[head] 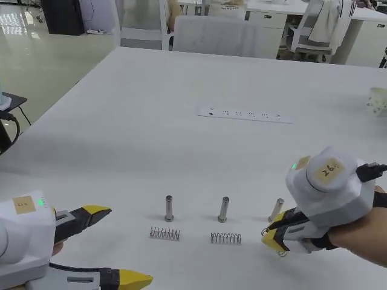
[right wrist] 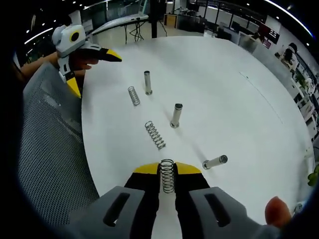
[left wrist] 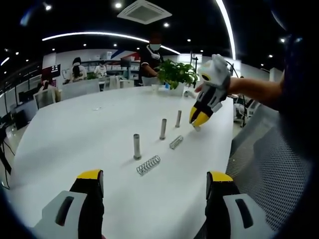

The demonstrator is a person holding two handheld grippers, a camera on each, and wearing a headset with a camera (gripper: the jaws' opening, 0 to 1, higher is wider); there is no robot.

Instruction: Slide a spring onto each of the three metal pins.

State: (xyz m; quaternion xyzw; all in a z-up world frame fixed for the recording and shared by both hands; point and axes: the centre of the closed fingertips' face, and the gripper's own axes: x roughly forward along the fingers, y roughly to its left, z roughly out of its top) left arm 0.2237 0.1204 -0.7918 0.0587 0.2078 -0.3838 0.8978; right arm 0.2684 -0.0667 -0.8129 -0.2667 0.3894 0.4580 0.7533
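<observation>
Three short metal pins stand in a row on the white table: left (head: 169, 208), middle (head: 223, 209), right (head: 276, 210). The right pin looks tilted. A loose spring (head: 164, 233) lies before the left pin, and another spring (head: 225, 238) lies before the middle pin. My right gripper (head: 275, 238) hovers just in front of the right pin (right wrist: 215, 162), shut on a third spring (right wrist: 167, 176) held upright between its yellow tips. At the table's near left, my left gripper (head: 118, 244) is open and holds nothing. It sits well short of the left pin (left wrist: 136, 147).
A white power strip (head: 245, 114) lies mid-table beyond the pins. A paper cup (head: 378, 99) stands at the far right edge. Chairs (head: 217, 36) line the far side. A mesh chair back (left wrist: 264, 149) is close by on my side.
</observation>
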